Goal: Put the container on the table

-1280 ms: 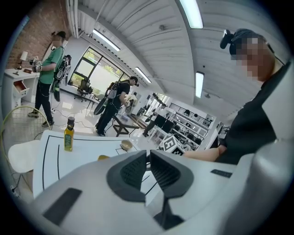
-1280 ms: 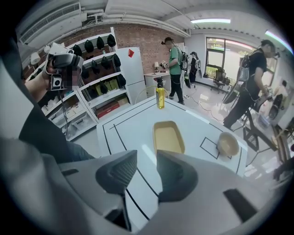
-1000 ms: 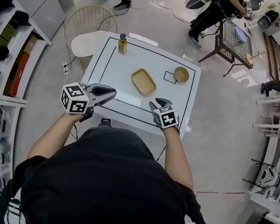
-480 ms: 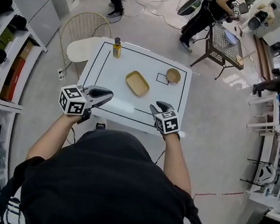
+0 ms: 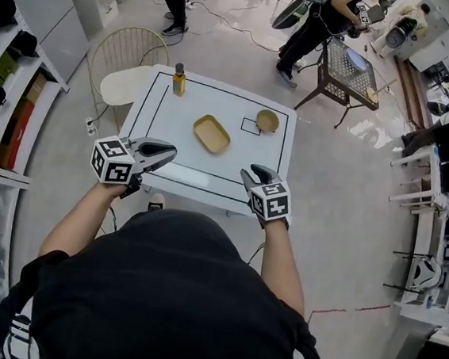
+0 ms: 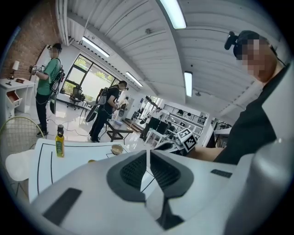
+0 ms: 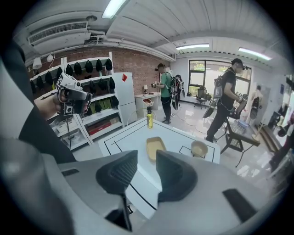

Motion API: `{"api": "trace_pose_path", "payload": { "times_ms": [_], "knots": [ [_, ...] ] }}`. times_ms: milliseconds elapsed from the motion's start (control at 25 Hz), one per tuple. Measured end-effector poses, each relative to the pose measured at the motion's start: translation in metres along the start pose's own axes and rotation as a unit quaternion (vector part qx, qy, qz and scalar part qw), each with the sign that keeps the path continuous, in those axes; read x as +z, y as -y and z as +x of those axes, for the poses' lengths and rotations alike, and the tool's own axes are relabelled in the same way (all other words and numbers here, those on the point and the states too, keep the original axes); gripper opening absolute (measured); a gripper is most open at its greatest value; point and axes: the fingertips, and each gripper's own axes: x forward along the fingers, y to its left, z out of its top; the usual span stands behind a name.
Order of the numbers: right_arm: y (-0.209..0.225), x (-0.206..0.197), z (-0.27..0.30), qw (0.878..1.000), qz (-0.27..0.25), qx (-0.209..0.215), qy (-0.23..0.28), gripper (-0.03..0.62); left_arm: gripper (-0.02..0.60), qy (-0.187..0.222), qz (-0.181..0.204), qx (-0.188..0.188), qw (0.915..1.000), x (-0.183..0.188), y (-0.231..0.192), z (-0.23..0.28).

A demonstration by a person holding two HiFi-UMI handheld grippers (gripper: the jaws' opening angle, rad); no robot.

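**Container already flat on the table, both tongs empty at the near edge**

The container [image 5: 212, 133], a shallow tan tray, is seen lying about mid-table, nothing inside it that can be made out. Its long axis is set on the diagonal, running from the far left corner toward the near right corner of the table [image 5: 168, 113].

The left tongs [image 5: 167, 153] are held over the near left corner, jaws pressed almost together with only a hairline slit between them, and nothing is gripped. The right tongs [image 5: 257, 173] are held at the near edge toward the right corner, jaws a little apart and likewise empty.

From both, the container lies ahead and inward. The two are about equally near, but the right tongs are pointed straight at it, so that the tray is framed in the gap between their jaws.

A bottle [image 5: 178, 80] is stood by the far left corner and a small bowl [image 5: 267, 121] toward the far right corner, well apart from the tray. The path from the near edge is judged unobstructed. As things lie, the placing looks done.
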Motion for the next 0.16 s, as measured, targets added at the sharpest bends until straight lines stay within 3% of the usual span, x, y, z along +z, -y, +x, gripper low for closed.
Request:
{"api": "trace_pose_path", "payload": {
  "times_ms": [160],
  "knots": [
    [0.0001,0.0012,-0.0116,1.0,0.003,-0.008,0.013,0.129,0.031,-0.002,0.0,0.005,1.0,-0.0019,0.0022,-0.0062]
  ]
}}
